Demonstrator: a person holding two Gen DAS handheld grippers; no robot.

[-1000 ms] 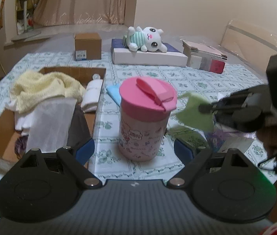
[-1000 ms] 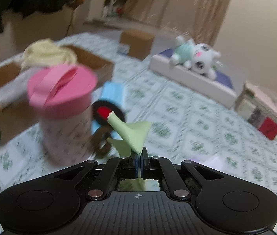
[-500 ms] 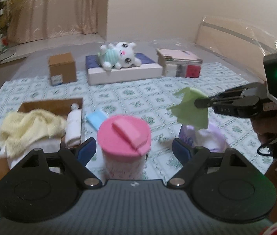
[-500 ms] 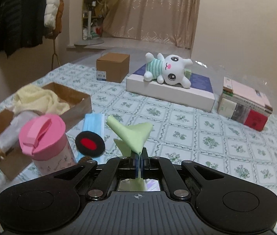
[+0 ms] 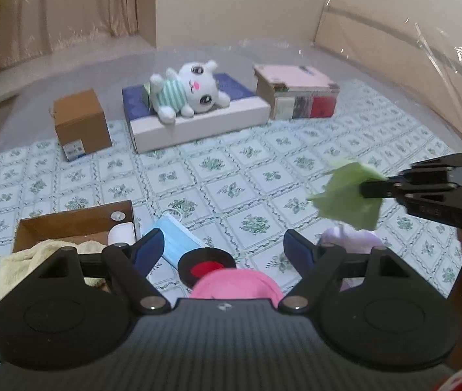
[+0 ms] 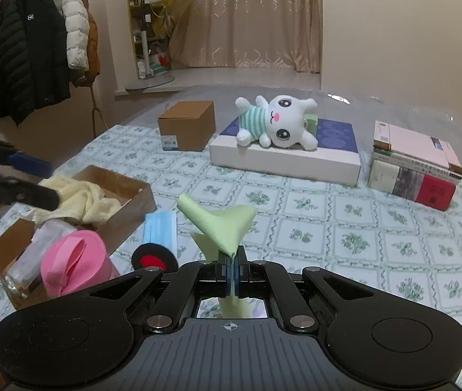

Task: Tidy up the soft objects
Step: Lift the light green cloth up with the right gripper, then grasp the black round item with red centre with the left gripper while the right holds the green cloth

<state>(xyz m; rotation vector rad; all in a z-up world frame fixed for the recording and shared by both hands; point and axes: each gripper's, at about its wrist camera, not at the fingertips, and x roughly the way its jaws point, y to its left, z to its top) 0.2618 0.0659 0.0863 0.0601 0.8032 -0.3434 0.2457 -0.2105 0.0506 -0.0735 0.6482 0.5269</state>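
Both grippers have risen since the earlier frames, so the pink-lidded cup (image 5: 235, 282) that stood large between the left gripper's fingers now shows only as a pink lid at the bottom of the left wrist view. Left gripper (image 5: 224, 249) has its jaws apart and closing, with nothing held between them. Right gripper (image 6: 232, 268) is clamped tight on a light green cloth (image 6: 222, 228), which sticks up in folded points above the pinched pads and hangs in the air over the near right part of the patterned bedspread (image 6: 361, 215). Near the left edge sits an open cardboard box (image 6: 134, 189) holding a pale yellow towel (image 6: 84, 200) and other fabric. Just beside the box lie a blue face mask (image 6: 160, 229) and a black disc with a red centre (image 6: 154, 257). A lilac cloth (image 5: 358, 239) lies below the green one, near the right edge. Toward the far edge, a white plush toy in a striped top (image 6: 273, 122) lies on a flat white box (image 6: 283, 159), with a closed brown carton (image 6: 186, 125) to its left and a stack of books (image 6: 416, 166) to its right
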